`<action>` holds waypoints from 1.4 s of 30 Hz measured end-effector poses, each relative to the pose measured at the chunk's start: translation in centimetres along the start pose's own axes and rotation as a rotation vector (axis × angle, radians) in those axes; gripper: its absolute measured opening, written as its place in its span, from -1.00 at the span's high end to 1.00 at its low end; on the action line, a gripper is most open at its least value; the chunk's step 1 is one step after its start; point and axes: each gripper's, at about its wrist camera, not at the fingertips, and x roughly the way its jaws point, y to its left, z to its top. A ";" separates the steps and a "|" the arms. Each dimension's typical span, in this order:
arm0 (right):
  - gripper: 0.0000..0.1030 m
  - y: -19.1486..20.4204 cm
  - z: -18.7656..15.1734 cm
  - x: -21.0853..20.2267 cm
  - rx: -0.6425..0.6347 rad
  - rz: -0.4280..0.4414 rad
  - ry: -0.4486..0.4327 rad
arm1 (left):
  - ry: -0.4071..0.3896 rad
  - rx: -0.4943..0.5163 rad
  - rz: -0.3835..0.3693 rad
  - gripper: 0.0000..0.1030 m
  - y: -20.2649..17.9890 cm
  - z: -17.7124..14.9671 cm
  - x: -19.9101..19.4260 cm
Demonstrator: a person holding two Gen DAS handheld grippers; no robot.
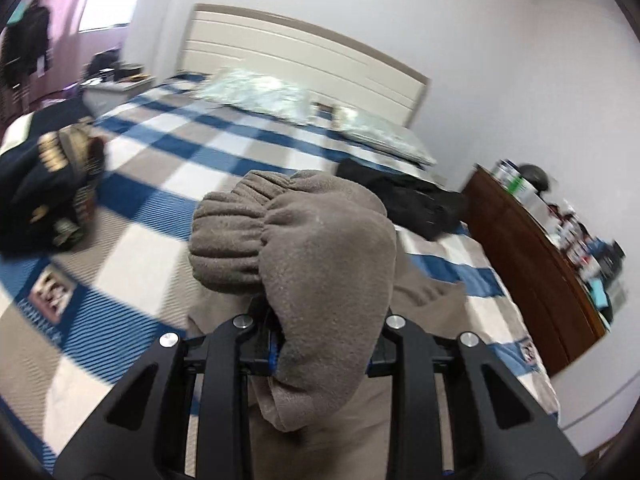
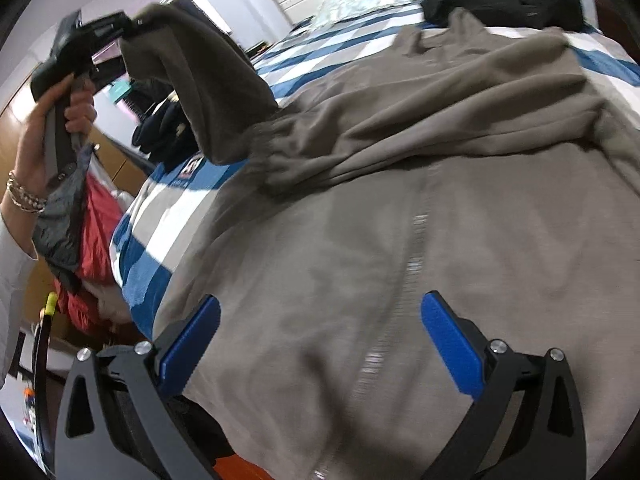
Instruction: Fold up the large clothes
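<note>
A large grey-brown fleece jacket [image 2: 400,208] with a front zipper lies spread on the blue-and-white checked bed [image 2: 320,52]. My left gripper [image 1: 320,344] is shut on the jacket's sleeve [image 1: 312,248], whose elastic cuff bunches over the fingers and hides them. In the right wrist view the left gripper [image 2: 132,24] holds that sleeve [image 2: 200,76] lifted above the bed at upper left. My right gripper [image 2: 320,332] is open and empty, with its blue pads [image 2: 452,344] just above the jacket's body beside the zipper.
A black garment [image 1: 408,196] lies near the pillows [image 1: 280,96] by the headboard. A dark navy garment [image 1: 44,192] lies at the bed's left. A wooden dresser [image 1: 528,256] with clutter stands right of the bed. Red and grey clothes [image 2: 88,232] hang off the bed's edge.
</note>
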 end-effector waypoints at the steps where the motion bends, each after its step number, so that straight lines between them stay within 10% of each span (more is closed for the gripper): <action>1: -0.91 -0.7 -0.1 -0.5 0.011 -0.006 -0.005 | 0.003 0.016 -0.014 0.47 -1.4 0.1 0.6; 15: -0.91 -7.5 -4.4 -1.4 0.142 -0.098 0.044 | 0.241 0.218 -0.160 0.47 -19.9 -6.8 15.9; 32: -0.92 -8.2 -5.1 -1.1 0.122 -0.060 0.041 | 0.526 0.417 -0.012 0.38 -23.7 -19.2 29.2; 37: -0.91 -8.8 -4.3 -3.9 0.172 -0.003 -0.015 | 0.531 0.421 -0.091 -0.87 -23.9 -18.9 27.7; 42: -0.91 -8.9 -2.0 -9.4 0.153 -0.009 -0.175 | 0.500 0.488 -0.105 -0.87 -24.0 -19.2 24.4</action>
